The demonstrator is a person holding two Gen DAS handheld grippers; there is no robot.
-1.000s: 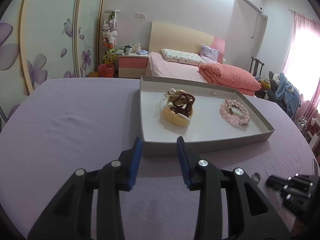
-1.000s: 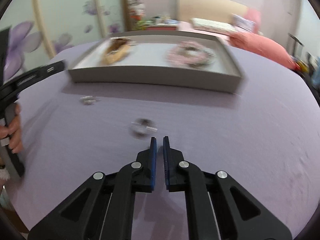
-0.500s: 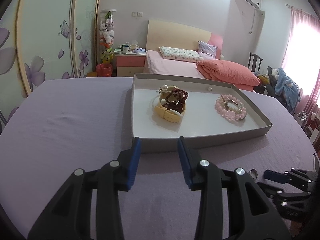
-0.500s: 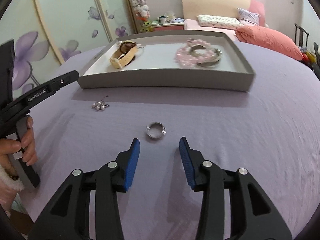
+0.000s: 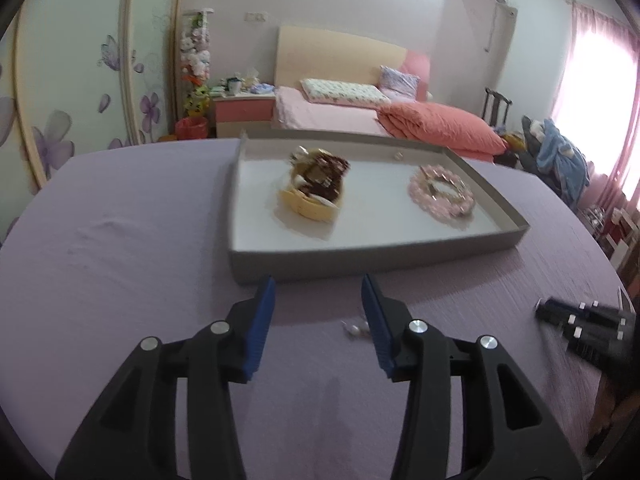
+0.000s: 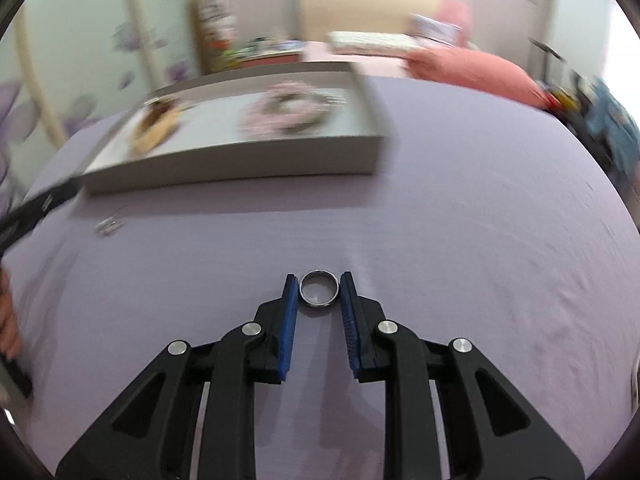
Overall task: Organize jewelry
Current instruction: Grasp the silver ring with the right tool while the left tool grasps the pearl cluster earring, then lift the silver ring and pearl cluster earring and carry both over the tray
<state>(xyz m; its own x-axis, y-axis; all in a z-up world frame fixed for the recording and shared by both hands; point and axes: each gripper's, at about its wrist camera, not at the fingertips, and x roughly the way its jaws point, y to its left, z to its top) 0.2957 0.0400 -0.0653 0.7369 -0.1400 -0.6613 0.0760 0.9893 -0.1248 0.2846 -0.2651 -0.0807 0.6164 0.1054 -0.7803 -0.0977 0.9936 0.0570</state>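
Steel ring [image 6: 319, 289] lay between our right jaws, not yet pinched. Small, hard, slippery; we'd squeeze its outer rim. Left jaws gaped, empty.

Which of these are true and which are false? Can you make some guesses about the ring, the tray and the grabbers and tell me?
1. The silver ring lies on the purple tablecloth, between the fingers of the right gripper. True.
2. The right gripper has lifted the ring into the air. False: the ring lies flat on the cloth, and the jaws are still apart beside it.
3. The pink bead bracelet is inside the grey tray. True.
4. The left gripper is squeezing the yellow bracelet. False: it is open and empty; that bracelet lies in the tray.
5. The small pearl earrings lie on the cloth, outside the tray. True.
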